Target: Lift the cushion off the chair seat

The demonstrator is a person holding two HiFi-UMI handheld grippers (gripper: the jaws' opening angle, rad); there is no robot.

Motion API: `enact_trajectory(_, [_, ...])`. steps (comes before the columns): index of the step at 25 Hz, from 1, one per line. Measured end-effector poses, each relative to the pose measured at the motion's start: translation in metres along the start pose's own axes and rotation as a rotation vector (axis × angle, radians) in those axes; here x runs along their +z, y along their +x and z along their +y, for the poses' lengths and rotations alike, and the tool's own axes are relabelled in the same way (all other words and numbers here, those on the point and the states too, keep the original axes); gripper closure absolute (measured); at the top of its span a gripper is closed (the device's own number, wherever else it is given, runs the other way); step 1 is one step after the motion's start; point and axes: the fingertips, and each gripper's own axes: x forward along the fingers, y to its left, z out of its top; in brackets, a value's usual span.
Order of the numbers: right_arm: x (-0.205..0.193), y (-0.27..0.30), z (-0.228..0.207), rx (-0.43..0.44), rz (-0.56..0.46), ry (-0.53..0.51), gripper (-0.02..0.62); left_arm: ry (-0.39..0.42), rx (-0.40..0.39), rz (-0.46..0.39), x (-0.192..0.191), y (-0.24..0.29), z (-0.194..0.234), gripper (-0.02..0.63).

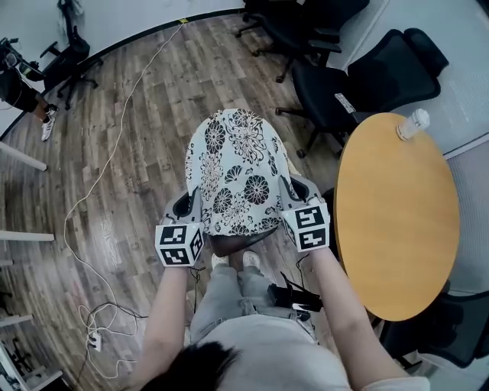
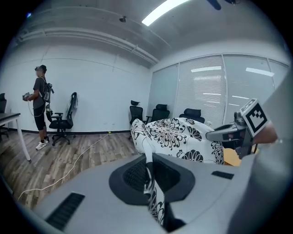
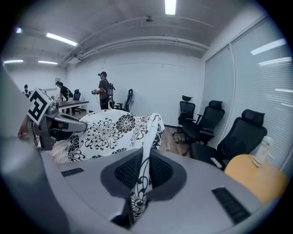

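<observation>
Between both hands, floral cushion (image 1: 235,172), left gripper (image 1: 186,208) and right gripper (image 1: 295,192) pinching its side edges

The cushion (image 1: 233,172) is showing matt cloth (black flowers printed on white). Flanking it, the left hand-held gripper (image 1: 188,205) and right hand-held gripper (image 1: 290,192) are looking matt grey plastic; right of it, the bench (image 1: 397,221) is showing smooth wood.

Bright ceiling strip lights (image 3: 170,6) (fisheye-warped edges)
</observation>
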Motion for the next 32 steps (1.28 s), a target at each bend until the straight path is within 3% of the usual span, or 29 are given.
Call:
enact_trajectory(8, [0.049,-0.03,-0.009,-0.067,-0.119,-0.069,0.558,0.113,-0.006,-0.093,0.055,-0.012,-0.014,0.589])
enact_trajectory(20, [0.099,-0.052,-0.008,-0.14,-0.269,-0.018,0.558,0.133,-0.002,-0.214,0.105,-0.021,-0.018,0.589])
enact_trajectory(27, [0.146,-0.074,0.004,-0.141,-0.451,-0.159,0.558,0.196,0.019,-0.374,0.152,-0.037,-0.032,0.589])
enact_trajectory(32, [0.158,-0.086,0.01,-0.167,-0.517,-0.158,0.558,0.232,0.03,-0.45,0.169,-0.05,-0.038,0.589])
